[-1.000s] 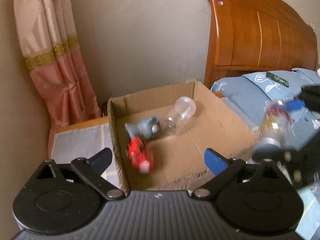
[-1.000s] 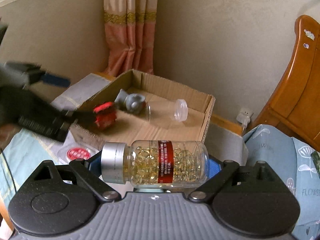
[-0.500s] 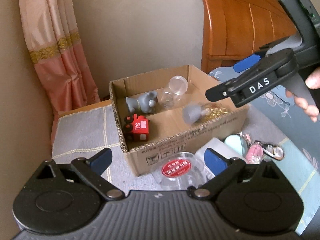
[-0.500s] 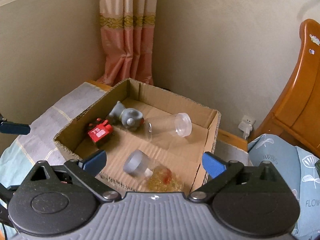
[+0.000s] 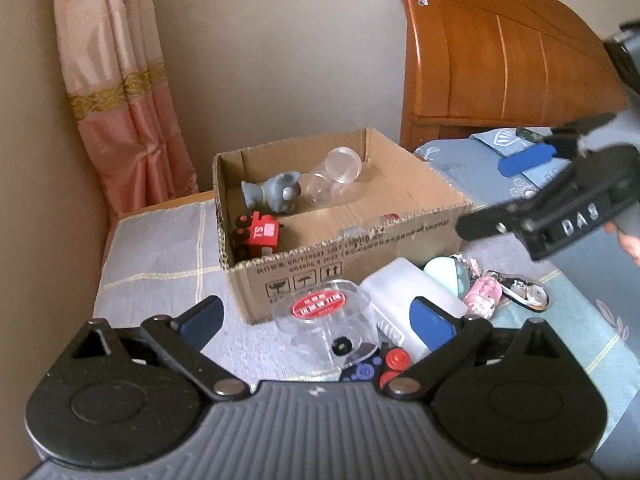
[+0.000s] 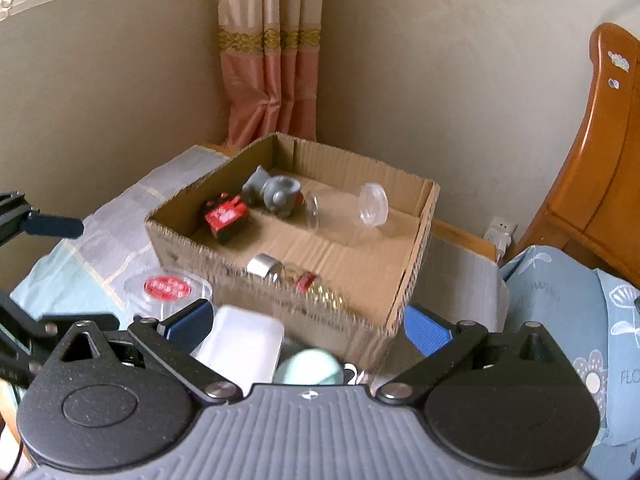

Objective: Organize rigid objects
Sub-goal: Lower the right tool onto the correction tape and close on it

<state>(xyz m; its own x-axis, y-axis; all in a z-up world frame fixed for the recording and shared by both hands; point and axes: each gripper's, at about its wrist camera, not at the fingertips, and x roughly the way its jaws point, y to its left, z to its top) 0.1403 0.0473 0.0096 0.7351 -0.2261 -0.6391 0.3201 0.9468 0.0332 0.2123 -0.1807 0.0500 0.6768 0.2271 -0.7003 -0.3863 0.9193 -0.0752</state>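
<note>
Inside the cardboard box, at its 6 o'clock wall, the capsule bottle now lies on its side, released a second ago by the right gripper, which has drawn back wide and empty. Red toy, grey figure and clear jar lie toward 11 o'clock. Left gripper hangs wide, empty. Outside at 6 o'clock, clear lid, white container and keychains await sorting, crowded together.

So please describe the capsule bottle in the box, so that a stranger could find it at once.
Look in the open cardboard box beside the bed. The capsule bottle lies on its side against the near wall. Unlike the empty clear jar behind it, it has a silver cap, golden capsules and a red label.
</note>
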